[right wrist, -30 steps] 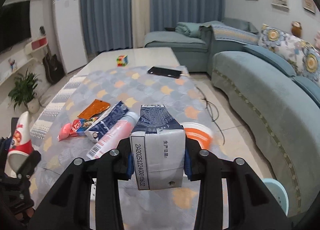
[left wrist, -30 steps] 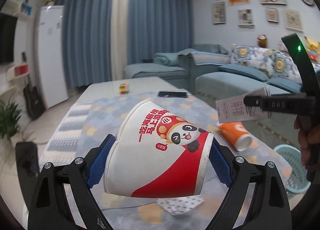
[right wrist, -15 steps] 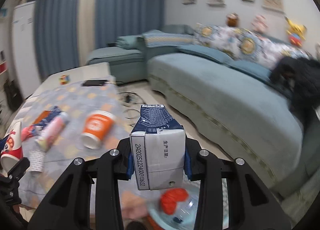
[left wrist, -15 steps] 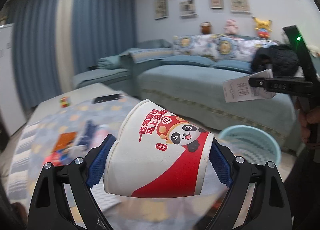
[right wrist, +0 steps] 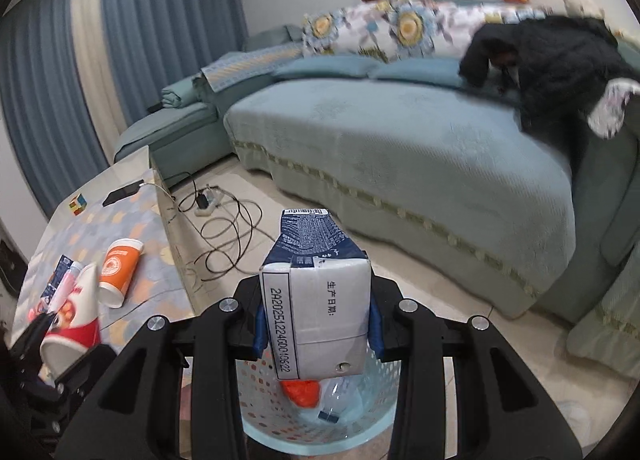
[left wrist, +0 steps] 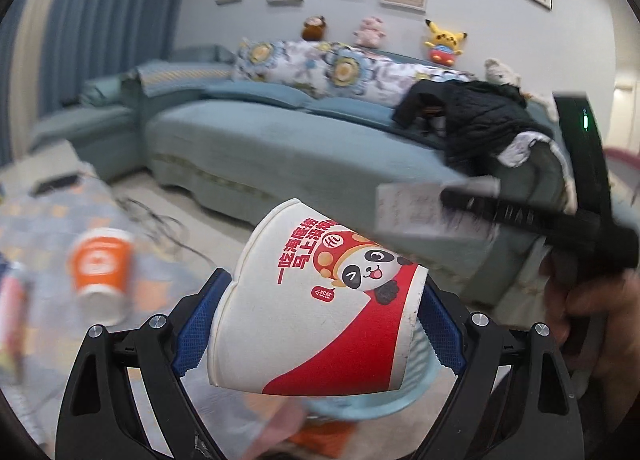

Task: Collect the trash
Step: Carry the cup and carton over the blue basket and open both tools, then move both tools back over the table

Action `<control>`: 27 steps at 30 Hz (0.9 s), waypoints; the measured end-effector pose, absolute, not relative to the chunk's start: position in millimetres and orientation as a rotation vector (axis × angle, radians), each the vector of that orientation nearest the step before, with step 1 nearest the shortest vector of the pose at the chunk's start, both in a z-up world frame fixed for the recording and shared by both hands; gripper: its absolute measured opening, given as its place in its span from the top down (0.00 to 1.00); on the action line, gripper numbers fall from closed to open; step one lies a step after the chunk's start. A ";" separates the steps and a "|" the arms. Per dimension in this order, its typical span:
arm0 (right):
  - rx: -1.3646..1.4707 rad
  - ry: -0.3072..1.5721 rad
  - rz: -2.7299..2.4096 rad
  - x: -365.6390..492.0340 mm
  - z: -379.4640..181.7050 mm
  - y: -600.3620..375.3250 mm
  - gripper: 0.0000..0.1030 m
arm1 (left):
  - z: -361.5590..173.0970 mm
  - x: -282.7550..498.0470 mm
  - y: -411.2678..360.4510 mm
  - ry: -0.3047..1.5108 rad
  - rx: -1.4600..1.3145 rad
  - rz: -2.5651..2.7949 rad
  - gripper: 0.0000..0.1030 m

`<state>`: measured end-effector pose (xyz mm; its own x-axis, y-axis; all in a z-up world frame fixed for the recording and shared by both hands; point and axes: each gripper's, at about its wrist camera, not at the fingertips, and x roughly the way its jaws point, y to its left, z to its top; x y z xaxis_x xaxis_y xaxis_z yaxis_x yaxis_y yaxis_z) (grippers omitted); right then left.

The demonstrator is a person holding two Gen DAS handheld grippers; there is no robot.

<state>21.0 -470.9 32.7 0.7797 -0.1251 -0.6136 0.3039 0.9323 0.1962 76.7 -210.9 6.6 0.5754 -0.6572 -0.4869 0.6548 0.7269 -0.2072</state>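
Observation:
My left gripper (left wrist: 320, 316) is shut on a white and red paper cup with a panda print (left wrist: 316, 312), held on its side above the rim of a light blue trash basket (left wrist: 360, 406). My right gripper (right wrist: 316, 324) is shut on a blue and white milk carton (right wrist: 316, 300), held right above the same basket (right wrist: 256, 412), which holds a clear bottle (right wrist: 340, 408) and something orange. The right gripper with the carton also shows at the right of the left wrist view (left wrist: 460, 208). The cup shows at the left of the right wrist view (right wrist: 76, 320).
An orange cup (right wrist: 120, 270) lies on its side on the low table's patterned cloth (right wrist: 132, 220), with wrappers (right wrist: 60, 276) beside it. A phone (right wrist: 122, 193) and a puzzle cube (right wrist: 78, 204) sit at the far end. Cables (right wrist: 224, 228) lie on the floor before the blue sofa (right wrist: 400, 148).
Both grippers have swung right from over the table toward the sofa and come over the trash basket, each still holding its item. The right gripper now points down into the basket.

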 end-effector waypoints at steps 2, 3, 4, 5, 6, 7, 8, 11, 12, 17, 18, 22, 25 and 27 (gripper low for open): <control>0.376 0.699 -0.186 26.4 21.3 -485.4 0.66 | 2.9 93.1 -224.7 0.644 -0.070 -0.850 0.16; 0.413 0.722 -0.170 28.7 16.1 -490.4 0.65 | -1.0 101.0 -231.5 0.687 -0.099 -0.890 0.16; 0.436 0.735 -0.169 30.4 13.3 -493.7 0.62 | -5.6 110.9 -239.3 0.735 -0.121 -0.912 0.15; 0.449 0.739 -0.183 30.0 11.2 -498.0 0.56 | -8.0 115.5 -244.1 0.757 -0.122 -0.906 0.14; 0.444 0.730 -0.200 28.4 11.8 -499.8 0.52 | -11.8 118.7 -249.3 0.776 -0.117 -0.883 0.12; 0.437 0.718 -0.216 26.3 13.4 -501.1 0.50 | -14.0 121.1 -251.1 0.786 -0.113 -0.860 0.10; 0.433 0.699 -0.229 23.3 15.7 -502.7 0.46 | -15.4 123.9 -251.0 0.793 -0.118 -0.846 0.10; 0.452 0.677 -0.232 19.6 17.3 -505.9 0.42 | -12.1 124.5 -243.4 0.794 -0.130 -0.844 0.09; 0.454 0.679 -0.232 20.6 17.1 -505.8 0.42 | -10.9 122.0 -239.1 0.784 -0.119 -0.839 0.08; 0.456 0.676 -0.223 23.6 18.5 -501.5 0.37 | -3.6 105.5 -210.9 0.734 0.065 -0.744 0.08; 0.455 0.676 -0.218 24.8 18.7 -499.3 0.36 | -5.6 101.0 -202.2 0.724 0.118 -0.717 0.08; 0.425 0.689 -0.184 32.4 18.1 -481.4 0.34 | -30.5 77.4 -151.8 0.699 0.393 -0.522 0.08; 0.392 0.700 -0.150 41.1 18.8 -461.8 0.33 | -39.1 69.0 -108.3 0.686 0.485 -0.378 0.08; 0.365 0.704 -0.123 48.8 19.6 -444.5 0.33 | -42.0 63.9 -69.7 0.670 0.481 -0.269 0.08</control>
